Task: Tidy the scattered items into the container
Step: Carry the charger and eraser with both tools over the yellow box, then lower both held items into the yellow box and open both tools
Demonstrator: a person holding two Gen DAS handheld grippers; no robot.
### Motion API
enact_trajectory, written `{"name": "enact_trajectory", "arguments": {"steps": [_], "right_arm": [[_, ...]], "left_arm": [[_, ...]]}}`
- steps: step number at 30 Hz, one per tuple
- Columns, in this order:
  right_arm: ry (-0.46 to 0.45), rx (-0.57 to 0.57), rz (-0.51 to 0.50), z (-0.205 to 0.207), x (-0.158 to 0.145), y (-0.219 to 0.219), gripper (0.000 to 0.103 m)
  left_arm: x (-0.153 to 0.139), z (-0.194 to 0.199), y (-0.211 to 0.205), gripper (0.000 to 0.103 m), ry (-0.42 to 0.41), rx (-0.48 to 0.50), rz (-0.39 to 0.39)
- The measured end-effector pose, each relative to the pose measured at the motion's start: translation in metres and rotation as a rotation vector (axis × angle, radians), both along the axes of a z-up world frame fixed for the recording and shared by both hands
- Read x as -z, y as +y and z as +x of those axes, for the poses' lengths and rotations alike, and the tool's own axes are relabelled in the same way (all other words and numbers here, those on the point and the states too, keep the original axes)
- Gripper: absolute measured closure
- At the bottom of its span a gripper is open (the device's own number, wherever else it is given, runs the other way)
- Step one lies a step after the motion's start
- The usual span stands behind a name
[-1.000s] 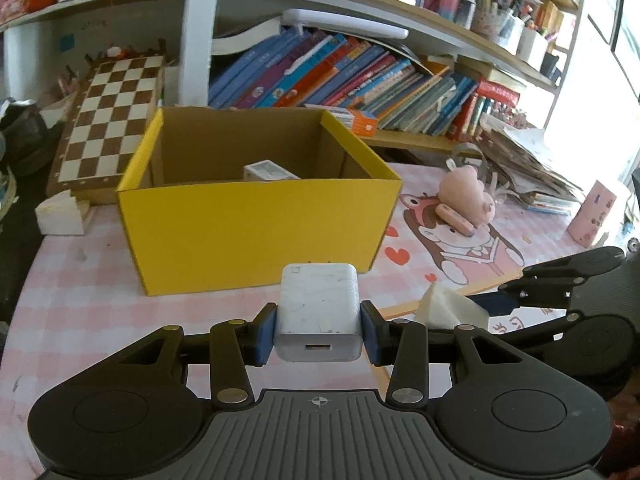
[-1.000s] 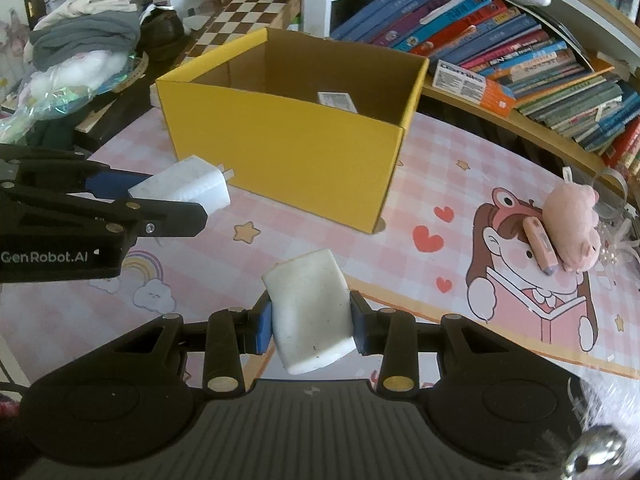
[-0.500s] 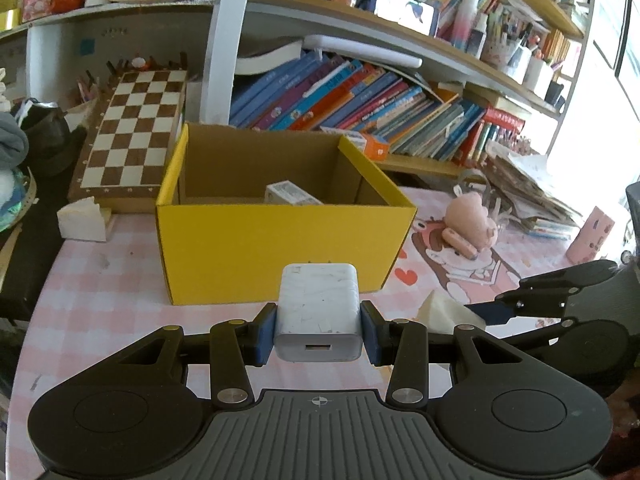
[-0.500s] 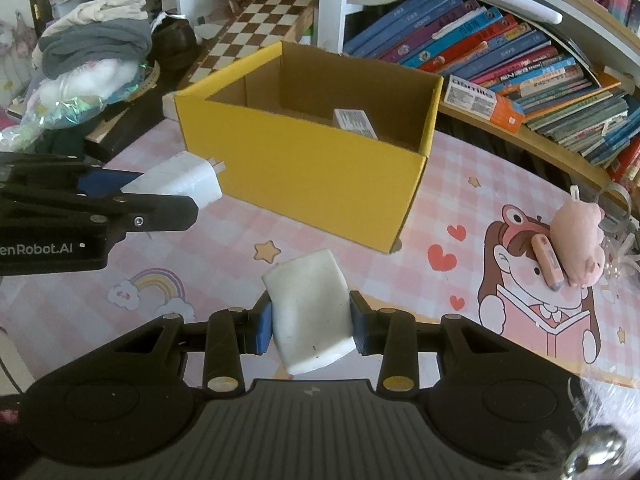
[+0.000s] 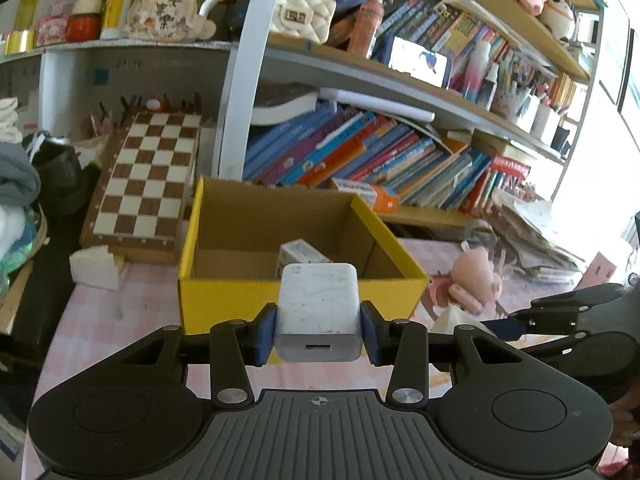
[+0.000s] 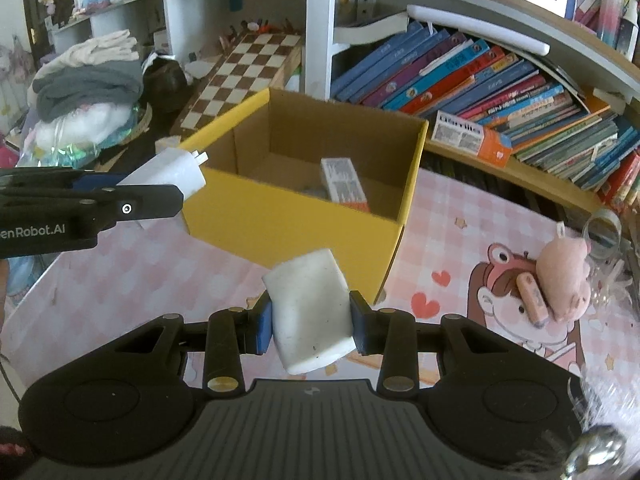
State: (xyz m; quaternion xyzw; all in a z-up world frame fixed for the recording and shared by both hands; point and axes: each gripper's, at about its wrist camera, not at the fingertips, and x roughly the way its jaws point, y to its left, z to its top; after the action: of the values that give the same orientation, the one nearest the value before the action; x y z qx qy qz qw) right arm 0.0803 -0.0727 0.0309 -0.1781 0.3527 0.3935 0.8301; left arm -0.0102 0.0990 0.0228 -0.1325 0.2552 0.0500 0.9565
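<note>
On the pink patterned table [image 6: 452, 216], before the bookshelves: one yellow cardboard box [image 6: 288, 224], open-topped, a small printed carton [image 6: 344, 180] lying on its floor.

Item, left gripper [image 5: 318, 330]: clamped on a white USB charger [image 5: 318, 308], held in the air just short of the box's near wall. Port end faces the camera, prongs point toward the box; long axis runs along the fingers. Hard, smooth shell, likely light and a little slippery; the flat sides under the pads look the sound place to hold.

Item, right gripper [image 6: 310, 322]: clamped on a white foam-like block [image 6: 310, 308], also airborne, beside the box's near corner. Long axis tilted slightly off the fingers' line. Probably soft and very light; squeezes easily.

Unsorted: pink plush pig [image 6: 564, 280], still on the table.
</note>
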Motion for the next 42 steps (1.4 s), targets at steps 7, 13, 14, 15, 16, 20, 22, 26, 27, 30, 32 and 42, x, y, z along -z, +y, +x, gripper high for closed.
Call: {"name": "enact_trajectory", "arguments": {"steps": [7, 13, 14, 15, 16, 20, 22, 26, 27, 30, 32, 42], "right_arm": [[-0.031, -0.010, 0.021, 0.022, -0.016, 0.013, 0.068], [-0.062, -0.032, 0.022, 0.044, -0.024, 0.030, 0.068], [-0.064, -0.036, 0.020, 0.048, -0.024, 0.034, 0.068], [-0.066, -0.040, 0.018, 0.052, -0.025, 0.037, 0.068], [-0.065, -0.045, 0.016, 0.056, -0.025, 0.041, 0.068], [-0.057, -0.066, 0.006, 0.073, -0.026, 0.056, 0.068], [-0.053, -0.077, 0.001, 0.082, -0.026, 0.064, 0.068], [-0.050, -0.086, -0.015, 0.098, -0.023, 0.080, 0.068], [-0.052, -0.089, -0.019, 0.102, -0.022, 0.084, 0.068], [-0.055, -0.102, -0.033, 0.111, -0.018, 0.097, 0.068], [-0.040, -0.111, -0.036, 0.118, -0.016, 0.106, 0.068], [0.007, -0.148, -0.072, 0.143, 0.006, 0.158, 0.068]], "left_arm": [[-0.013, 0.022, 0.015, 0.062, -0.047, -0.012, 0.035], [-0.014, 0.045, 0.028, 0.062, -0.050, -0.028, 0.056], [-0.013, 0.049, 0.030, 0.062, -0.046, -0.030, 0.059], [-0.012, 0.053, 0.032, 0.062, -0.041, -0.032, 0.061], [-0.010, 0.058, 0.033, 0.062, -0.039, -0.034, 0.063], [-0.003, 0.074, 0.038, 0.062, -0.015, -0.039, 0.080], [0.002, 0.081, 0.040, 0.062, 0.003, -0.042, 0.086], [0.012, 0.094, 0.044, 0.062, 0.043, -0.051, 0.092], [0.014, 0.096, 0.044, 0.062, 0.050, -0.053, 0.093], [0.021, 0.101, 0.045, 0.062, 0.075, -0.055, 0.099], [0.024, 0.105, 0.045, 0.062, 0.094, -0.053, 0.107], [0.044, 0.129, 0.042, 0.061, 0.231, -0.014, 0.140]]}}
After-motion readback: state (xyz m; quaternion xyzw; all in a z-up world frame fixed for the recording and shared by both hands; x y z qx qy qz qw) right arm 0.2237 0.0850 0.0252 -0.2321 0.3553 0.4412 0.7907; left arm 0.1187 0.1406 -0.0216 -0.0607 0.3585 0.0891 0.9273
